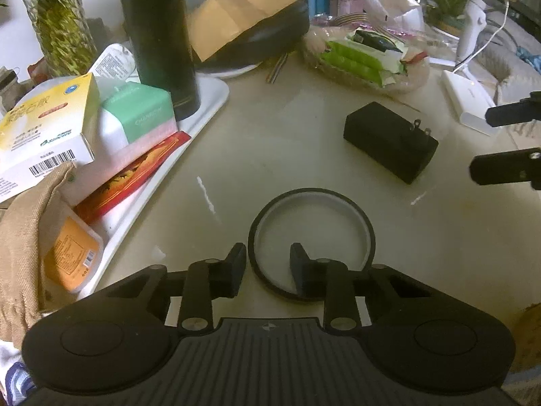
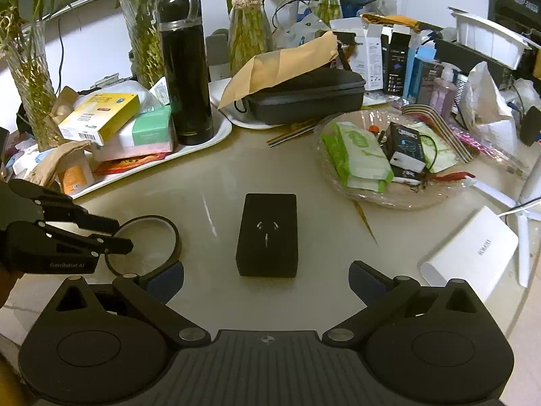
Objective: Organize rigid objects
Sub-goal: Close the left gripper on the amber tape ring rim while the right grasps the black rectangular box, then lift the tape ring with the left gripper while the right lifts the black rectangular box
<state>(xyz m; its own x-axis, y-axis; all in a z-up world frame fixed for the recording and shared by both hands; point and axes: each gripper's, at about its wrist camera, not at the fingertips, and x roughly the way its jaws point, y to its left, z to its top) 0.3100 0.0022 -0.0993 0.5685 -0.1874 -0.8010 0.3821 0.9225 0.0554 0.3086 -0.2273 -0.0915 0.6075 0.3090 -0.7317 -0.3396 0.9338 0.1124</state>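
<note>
On the table (image 1: 304, 142), a tape ring (image 1: 311, 244) lies flat; the left gripper (image 1: 267, 265) straddles its near wall, jaws narrowed but not visibly pinching, evidently to lift it. The right gripper (image 2: 266, 279), wide open and empty, faces the black adapter (image 2: 267, 235).

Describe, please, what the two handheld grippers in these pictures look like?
Both are matte black plastic. The left gripper and the right gripper each have a ribbed grey centre panel with a small round emblem, two round housings with disc caps, silver pivot pins and linkage bars leading to blocky fingers with dark blue pads. Seen side-on, the left carries faint "GenRobot.AI" lettering. No cables or sleeves show.
</note>
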